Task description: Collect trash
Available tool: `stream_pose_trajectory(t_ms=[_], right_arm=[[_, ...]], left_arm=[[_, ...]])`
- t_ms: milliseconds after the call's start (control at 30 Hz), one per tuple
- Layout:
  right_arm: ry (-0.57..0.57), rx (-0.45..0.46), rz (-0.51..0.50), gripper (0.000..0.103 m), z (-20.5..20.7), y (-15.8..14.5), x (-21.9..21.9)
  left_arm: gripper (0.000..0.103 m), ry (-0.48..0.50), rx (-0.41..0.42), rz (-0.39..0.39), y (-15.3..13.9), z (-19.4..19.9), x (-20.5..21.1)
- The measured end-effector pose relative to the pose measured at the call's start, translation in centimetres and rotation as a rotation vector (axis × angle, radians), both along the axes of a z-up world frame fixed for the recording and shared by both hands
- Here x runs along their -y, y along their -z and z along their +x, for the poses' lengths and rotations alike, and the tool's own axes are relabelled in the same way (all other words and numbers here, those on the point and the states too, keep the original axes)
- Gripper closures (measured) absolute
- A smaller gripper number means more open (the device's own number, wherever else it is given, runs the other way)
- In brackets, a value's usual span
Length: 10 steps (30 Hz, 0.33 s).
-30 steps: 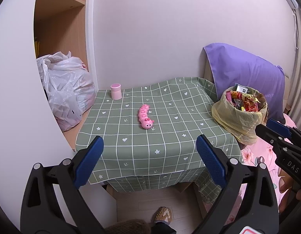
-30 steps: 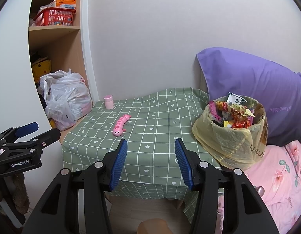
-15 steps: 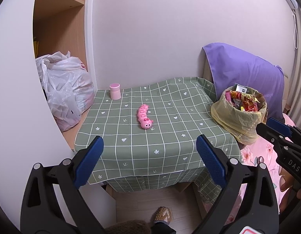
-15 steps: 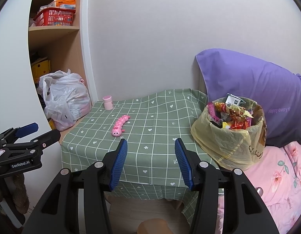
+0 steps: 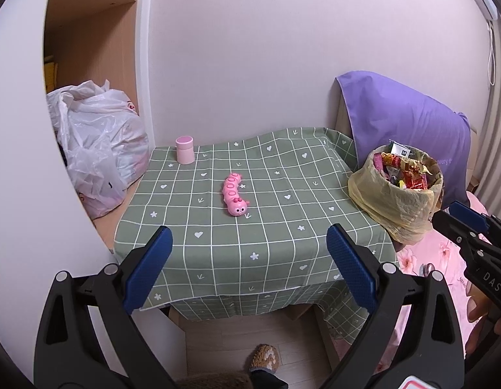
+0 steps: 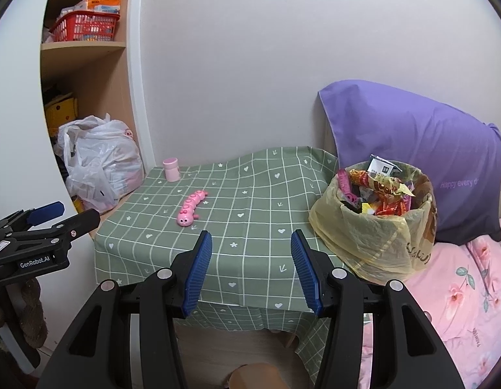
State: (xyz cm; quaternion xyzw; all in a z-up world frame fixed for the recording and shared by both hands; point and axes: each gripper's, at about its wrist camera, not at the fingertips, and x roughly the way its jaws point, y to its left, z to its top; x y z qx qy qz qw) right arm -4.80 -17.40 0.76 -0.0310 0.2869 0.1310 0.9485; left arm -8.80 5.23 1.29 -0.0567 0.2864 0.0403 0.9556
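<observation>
While both pairs of tongs hang in the air short of the near edge of the surface, neither holds anything: the left tongs stand wide apart, and the right tongs are parted more narrowly, with only the green checked cloth showing between their blue pads. The trash sits in a yellow plastic bag at the right edge of the surface, its mouth open and filled to the brim with crumpled red and orange wrappers and a small white carton sticking up at the far side. The bag leans against a purple pillow that stands behind it, and a pink flowered bed lies just to the right and nearer. Near the middle of the surface lies a pink caterpillar toy, its head turned toward the near edge, well apart from the bag. A small pink cup stands upright at the far left corner. Left of the surface, on a low wooden shelf, a full white plastic bag slumps against the wall, and a red basket sits on the shelf above it. A slippered foot shows on the floor below the left tongs.
</observation>
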Motion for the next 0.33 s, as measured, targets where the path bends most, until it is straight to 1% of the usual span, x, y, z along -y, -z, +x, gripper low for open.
stream_pose_trajectory(t_ms=[67,133,167,233,300,333], right_arm=[[-0.002,-0.016,-0.003,0.055,1.2,0.3,-0.1],[-0.015,-0.029,-0.01,0.055,2.9,0.7,-0.3],[-0.027,-0.037,-0.019,0.055,4.0,1.0,-0.6],[-0.058,-0.068,-0.039,0.055,7.1,2.1,-1.4],[-0.095,-0.104,-0.033,0.055,10.4,3.3,-2.3],[-0.095,-0.104,-0.033,0.055,10.4,3.3,-2.3]], left_arm=[[0.012,-0.004,-0.014,-0.015,0.3,0.9,-0.3],[0.012,-0.032,-0.048,-0.051,1.0,3.1,-1.7],[0.012,-0.057,-0.065,-0.066,1.5,4.1,-2.4],[0.012,-0.136,-0.114,-0.093,3.2,7.1,-4.9],[0.012,-0.208,-0.155,-0.114,5.0,10.2,-7.5],[0.012,-0.243,-0.181,-0.127,6.1,12.2,-9.0]])
